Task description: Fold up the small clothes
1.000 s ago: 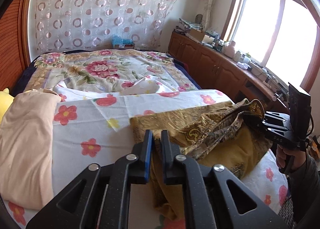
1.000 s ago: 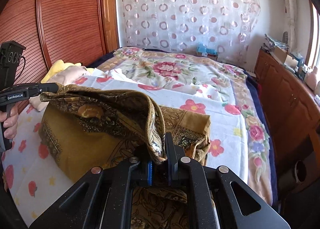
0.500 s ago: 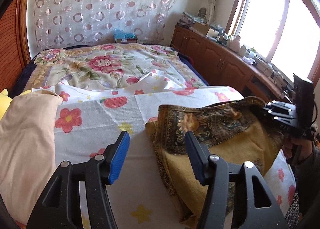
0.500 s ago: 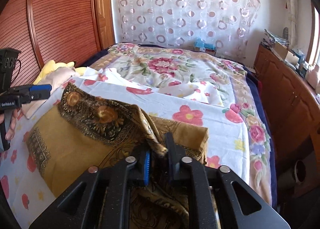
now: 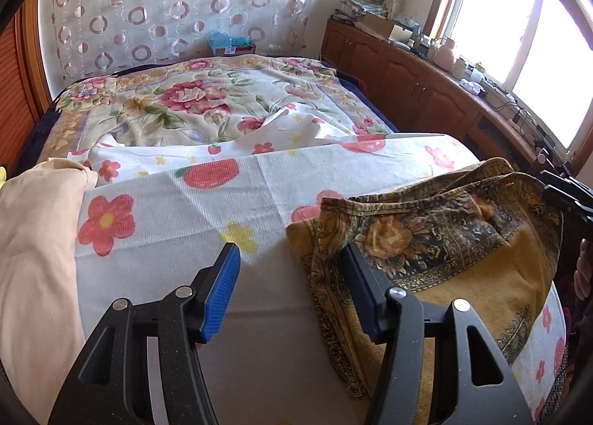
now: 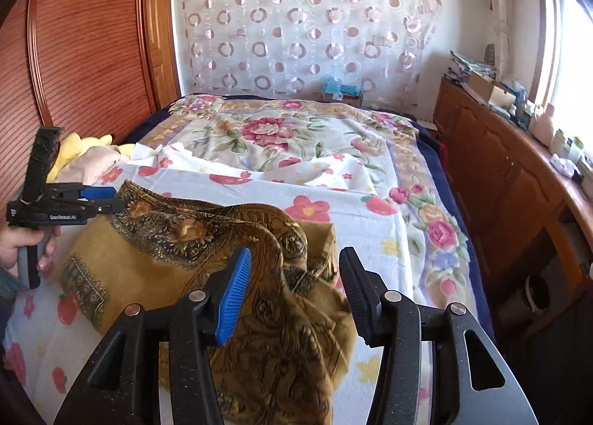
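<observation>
Now I am standing both the left gripper and the right gripper with jaws just opened and gripping nothing, and the bunched flap of the ochre patterned garment is risking sliding back open.

Mustard paisley cloth garment, soft, matt; ribbed white floral bedsheet; glossy reddish wood wardrobe; gripper fingers, matt black, ridged blue pads.
</observation>
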Available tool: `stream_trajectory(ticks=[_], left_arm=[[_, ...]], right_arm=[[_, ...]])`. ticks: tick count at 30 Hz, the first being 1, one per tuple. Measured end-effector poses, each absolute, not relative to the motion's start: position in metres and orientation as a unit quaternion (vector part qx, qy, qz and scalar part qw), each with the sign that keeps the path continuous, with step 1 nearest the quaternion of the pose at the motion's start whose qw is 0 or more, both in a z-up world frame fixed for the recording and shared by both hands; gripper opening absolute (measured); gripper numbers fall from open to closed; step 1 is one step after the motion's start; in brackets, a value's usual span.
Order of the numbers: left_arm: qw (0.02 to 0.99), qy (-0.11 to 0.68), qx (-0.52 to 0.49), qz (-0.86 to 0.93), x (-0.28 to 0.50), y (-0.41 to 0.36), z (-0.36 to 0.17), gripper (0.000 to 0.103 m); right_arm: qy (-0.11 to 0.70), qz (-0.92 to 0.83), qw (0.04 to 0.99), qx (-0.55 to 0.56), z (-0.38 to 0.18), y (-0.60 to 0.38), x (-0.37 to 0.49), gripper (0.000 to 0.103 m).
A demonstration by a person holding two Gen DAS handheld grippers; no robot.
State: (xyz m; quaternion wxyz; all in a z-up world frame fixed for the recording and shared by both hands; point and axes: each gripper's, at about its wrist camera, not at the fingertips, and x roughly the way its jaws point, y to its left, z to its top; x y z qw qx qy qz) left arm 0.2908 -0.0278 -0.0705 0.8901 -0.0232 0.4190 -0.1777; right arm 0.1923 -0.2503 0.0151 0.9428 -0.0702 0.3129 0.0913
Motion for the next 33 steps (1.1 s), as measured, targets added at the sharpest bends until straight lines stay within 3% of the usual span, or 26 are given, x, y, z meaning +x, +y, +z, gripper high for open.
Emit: stream_trajectory(ticks=[7, 13, 19, 27, 29, 33], left_arm=[[0.888, 0.424, -0.022, -0.177, 0.292, -0.027, -0.075, 0.058], [0.886, 0.428, -0.026, -0.177, 0.292, -0.027, -0.077, 0.058], [0.886, 0.428, -0.025, -0.18, 0.292, -0.027, -0.077, 0.058], [0.877, 0.435, -0.016, -0.205, 0.294, -0.041, -0.077, 0.051], [0.875, 0.434, -0.016, -0.214, 0.295, -0.043, -0.078, 0.041], [0.869, 0.433, -0.021, -0.24, 0.292, -0.046, -0.074, 0.014]], right_arm=[[0.353, 0.082, 0.929, -0.07, -0.005, -0.252, 0.201, 0.058], [0.376, 0.072, 0.924, -0.026, -0.016, -0.278, 0.233, 0.07], [0.395, 0.105, 0.913, 0.0, -0.021, -0.284, 0.251, 0.071], [0.399, 0.162, 0.902, -0.029, -0.021, -0.288, 0.263, 0.042], [0.397, 0.168, 0.902, -0.034, -0.023, -0.291, 0.264, 0.025], [0.378, 0.168, 0.909, -0.044, -0.019, -0.295, 0.259, 0.015]])
